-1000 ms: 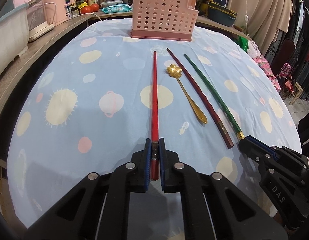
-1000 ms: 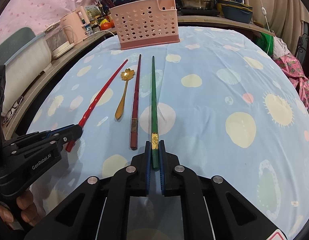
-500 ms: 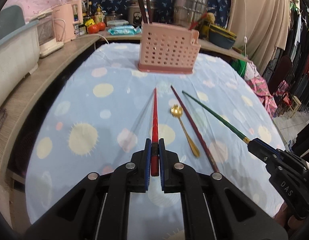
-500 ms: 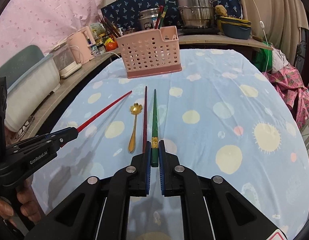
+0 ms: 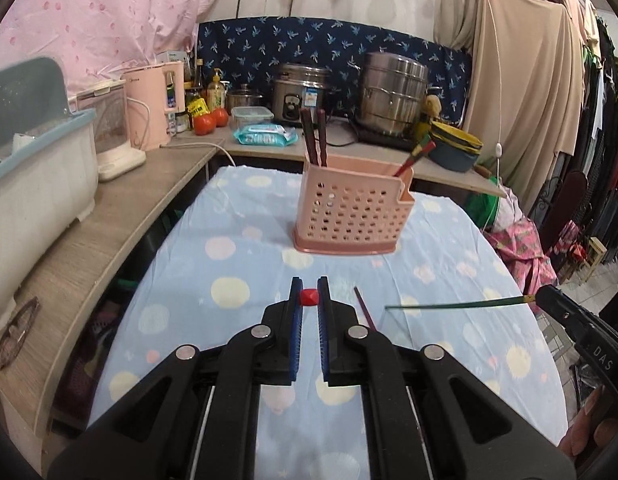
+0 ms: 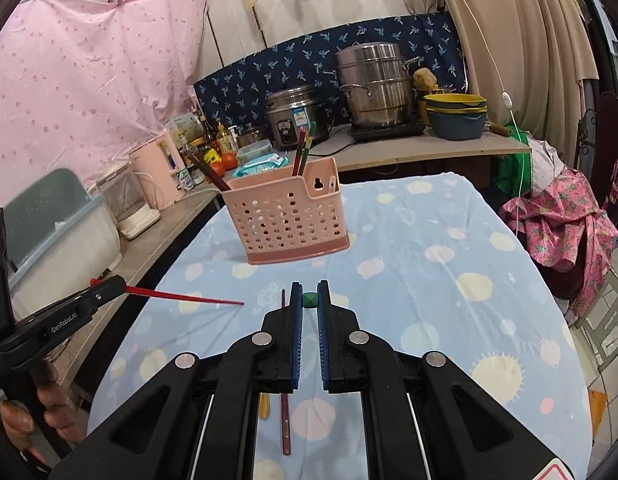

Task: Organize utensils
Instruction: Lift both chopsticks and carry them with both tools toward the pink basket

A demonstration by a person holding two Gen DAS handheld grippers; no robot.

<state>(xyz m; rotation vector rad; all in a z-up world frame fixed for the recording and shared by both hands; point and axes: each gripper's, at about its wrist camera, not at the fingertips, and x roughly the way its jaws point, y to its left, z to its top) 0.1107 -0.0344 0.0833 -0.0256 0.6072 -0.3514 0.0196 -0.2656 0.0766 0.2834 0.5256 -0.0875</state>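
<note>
My left gripper (image 5: 309, 294) is shut on a red chopstick (image 5: 309, 297), seen end-on between its blue pads; from the right wrist view the same red chopstick (image 6: 185, 298) pokes out level above the cloth. My right gripper (image 6: 310, 298) is shut on a green chopstick (image 6: 310, 300), which shows as a thin green rod (image 5: 457, 305) in the left wrist view. Ahead stands the pink perforated utensil basket (image 5: 349, 216) with several chopsticks upright in it. A dark red chopstick (image 6: 284, 400) and a gold spoon (image 6: 263, 406) still lie on the blue tablecloth, partly hidden by my right gripper.
A wooden counter (image 5: 77, 264) runs along the left with a white-and-blue bin (image 5: 33, 184), a pink kettle (image 5: 153, 108) and glasses (image 5: 17, 332). Steel pots (image 6: 373, 88), bowls and tomatoes crowd the back shelf. Pink cloth and clothes hang right of the table.
Both grippers have risen off the cloth, each lifting its chopstick, and tipped up so the basket and back wall fill the view. The dark red chopstick and spoon stayed on the table.
</note>
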